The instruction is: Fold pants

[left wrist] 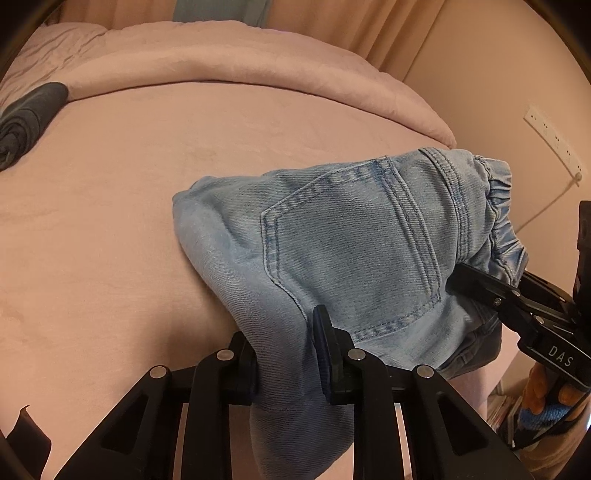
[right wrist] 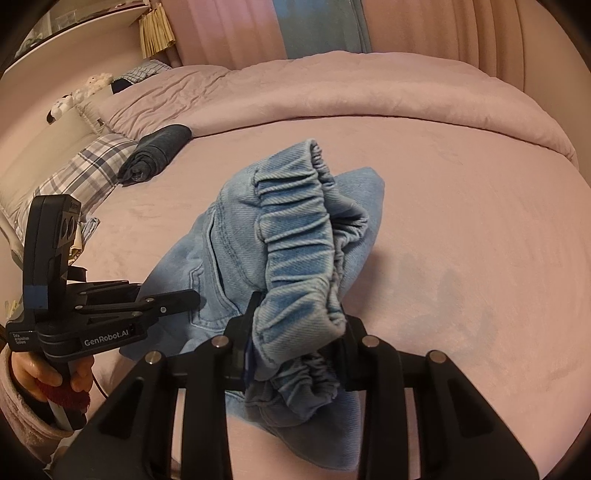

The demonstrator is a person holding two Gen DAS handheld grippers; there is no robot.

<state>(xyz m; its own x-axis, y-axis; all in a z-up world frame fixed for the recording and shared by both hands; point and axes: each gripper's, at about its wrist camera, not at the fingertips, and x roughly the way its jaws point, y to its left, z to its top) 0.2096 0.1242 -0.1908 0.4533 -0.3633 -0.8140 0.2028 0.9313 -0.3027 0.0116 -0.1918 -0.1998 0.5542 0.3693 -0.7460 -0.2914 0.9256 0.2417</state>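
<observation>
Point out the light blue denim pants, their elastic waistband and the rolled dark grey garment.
Light blue denim pants [left wrist: 351, 236]: left wrist view, back pocket.
Elastic waistband [right wrist: 295, 251]: right wrist view, gathered band.
Rolled dark grey garment [right wrist: 155, 155]: right wrist view, roll's middle.

Light blue washed denim pants [left wrist: 351, 236] with paler blue double stitching around a back pocket [left wrist: 347, 258]. A pink plush bed [left wrist: 110, 221] with a pink duvet [left wrist: 221, 66]. A dark grey rolled garment [right wrist: 155, 155]. A pillow [right wrist: 81, 170] in grey, white and beige plaid. Both tools, left [left wrist: 288, 354] and right [right wrist: 295, 343], are black; the left tool bears white lettering. Peach-pink curtains [right wrist: 443, 29].
</observation>
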